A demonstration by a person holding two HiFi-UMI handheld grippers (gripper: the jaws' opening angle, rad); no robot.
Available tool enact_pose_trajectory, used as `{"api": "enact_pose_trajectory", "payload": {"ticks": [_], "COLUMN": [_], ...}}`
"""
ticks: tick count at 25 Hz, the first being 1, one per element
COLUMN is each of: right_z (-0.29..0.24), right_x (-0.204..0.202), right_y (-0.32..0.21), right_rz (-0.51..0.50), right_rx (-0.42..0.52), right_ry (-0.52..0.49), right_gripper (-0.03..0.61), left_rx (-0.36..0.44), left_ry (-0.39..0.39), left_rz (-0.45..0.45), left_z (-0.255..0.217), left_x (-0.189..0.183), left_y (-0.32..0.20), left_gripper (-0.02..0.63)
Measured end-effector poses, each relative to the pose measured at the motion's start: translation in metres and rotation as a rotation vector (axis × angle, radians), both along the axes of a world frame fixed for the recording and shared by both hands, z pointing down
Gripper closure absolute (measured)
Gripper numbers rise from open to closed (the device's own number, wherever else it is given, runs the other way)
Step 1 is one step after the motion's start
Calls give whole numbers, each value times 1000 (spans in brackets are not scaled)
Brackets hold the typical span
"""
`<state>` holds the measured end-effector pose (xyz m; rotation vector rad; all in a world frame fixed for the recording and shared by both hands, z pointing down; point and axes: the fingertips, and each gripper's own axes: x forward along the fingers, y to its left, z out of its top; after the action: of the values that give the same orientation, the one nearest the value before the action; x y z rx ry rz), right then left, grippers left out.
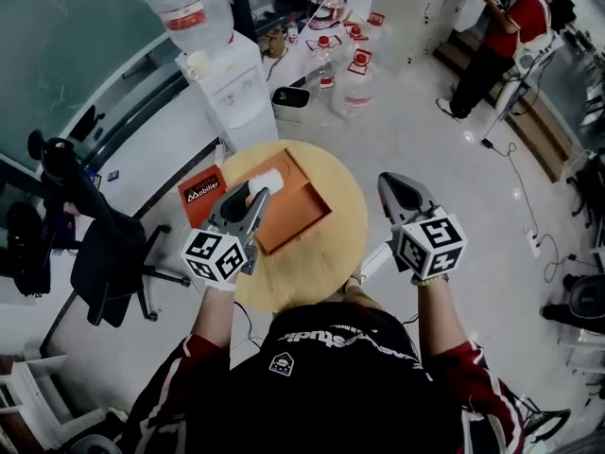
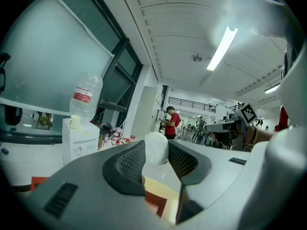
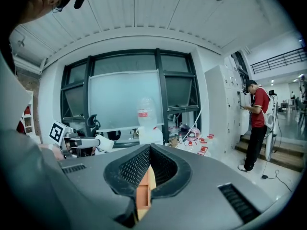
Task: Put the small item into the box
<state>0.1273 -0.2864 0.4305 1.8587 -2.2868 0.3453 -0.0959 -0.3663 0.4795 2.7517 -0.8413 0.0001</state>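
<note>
An open orange box (image 1: 301,208) lies on a round wooden table (image 1: 326,258). My left gripper (image 1: 257,197) hangs over the box's left part, shut on a small white soft-looking item (image 1: 267,182). In the left gripper view the white item (image 2: 156,147) sits pinched between the two ribbed pads (image 2: 132,163), with a bit of the orange box (image 2: 154,206) showing below. My right gripper (image 1: 388,183) is off the table's right edge, its tips meeting with nothing held. In the right gripper view its jaws (image 3: 149,150) touch at the tip, and the orange box (image 3: 143,195) shows through the slit beneath.
An orange card with white print (image 1: 201,195) lies at the table's left edge. A water dispenser with a bottle (image 1: 227,74) stands behind the table, with water jugs (image 1: 345,78) on the floor. An office chair (image 1: 109,249) is at left. A person in red (image 1: 496,41) stands far right.
</note>
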Motion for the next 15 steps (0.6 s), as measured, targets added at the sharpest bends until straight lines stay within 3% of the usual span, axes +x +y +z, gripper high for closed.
{"api": "enact_pose_trajectory", "payload": {"ticks": [3, 7, 15], "right_z": [1, 4, 18], "right_x": [14, 27, 39], "right_y": [8, 18, 34], "right_rz": [31, 63, 103], "right_rx": [-4, -15, -48], "right_ry": [-7, -16, -18], "right_gripper": [552, 552, 552], "left_rx": [-8, -77, -100], "left_ry": [-5, 14, -75], "left_rz": [27, 40, 80], "left_z": [9, 27, 63], "left_x": [17, 31, 57], "left_y": [-3, -9, -10], "left_gripper": [459, 459, 459]}}
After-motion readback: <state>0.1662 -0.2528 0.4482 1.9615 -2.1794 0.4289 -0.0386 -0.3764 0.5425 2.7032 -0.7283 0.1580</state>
